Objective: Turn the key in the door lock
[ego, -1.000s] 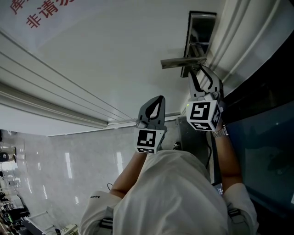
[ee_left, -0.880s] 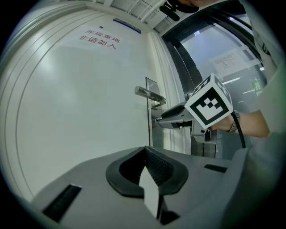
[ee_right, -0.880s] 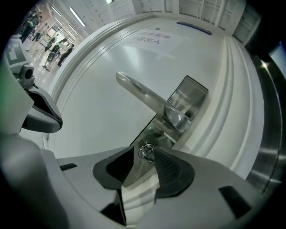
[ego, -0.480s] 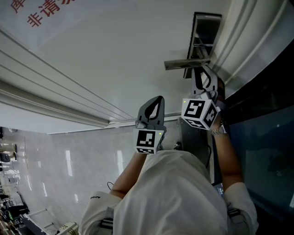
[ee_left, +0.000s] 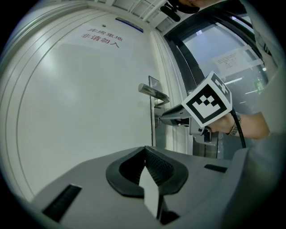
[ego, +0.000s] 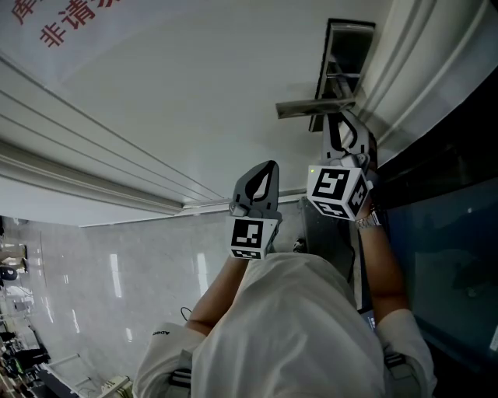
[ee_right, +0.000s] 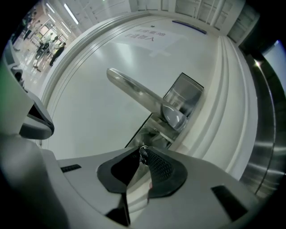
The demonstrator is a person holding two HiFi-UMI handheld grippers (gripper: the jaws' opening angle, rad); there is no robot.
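A silver lever handle (ego: pixel 311 106) sticks out of the white door (ego: pixel 171 93), on a metal lock plate (ego: pixel 342 62). My right gripper (ego: pixel 339 118) reaches in just under the handle (ee_right: pixel 134 91). Its jaws have just been closing, and their tips now pinch a small metal key (ee_right: pixel 143 152) at the lock plate (ee_right: pixel 181 96). The left gripper view shows the right gripper (ee_left: pixel 160 120) with its tips against the door edge, below the handle (ee_left: pixel 154 92). My left gripper (ego: pixel 267 167) hangs back from the door, shut with nothing in it (ee_left: pixel 145 150).
Red printed characters (ego: pixel 70 19) sit on the door. Raised white frame mouldings (ego: pixel 412 70) run beside the lock, with a dark glass panel (ego: pixel 443 233) beyond them. A polished floor (ego: pixel 93 280) lies below. Distant people (ee_right: pixel 44 44) stand in a lit hall.
The right gripper's jaws have narrowed at the lock under the handle, and its marker cube has tilted and shifted slightly left. The left gripper has stayed put.
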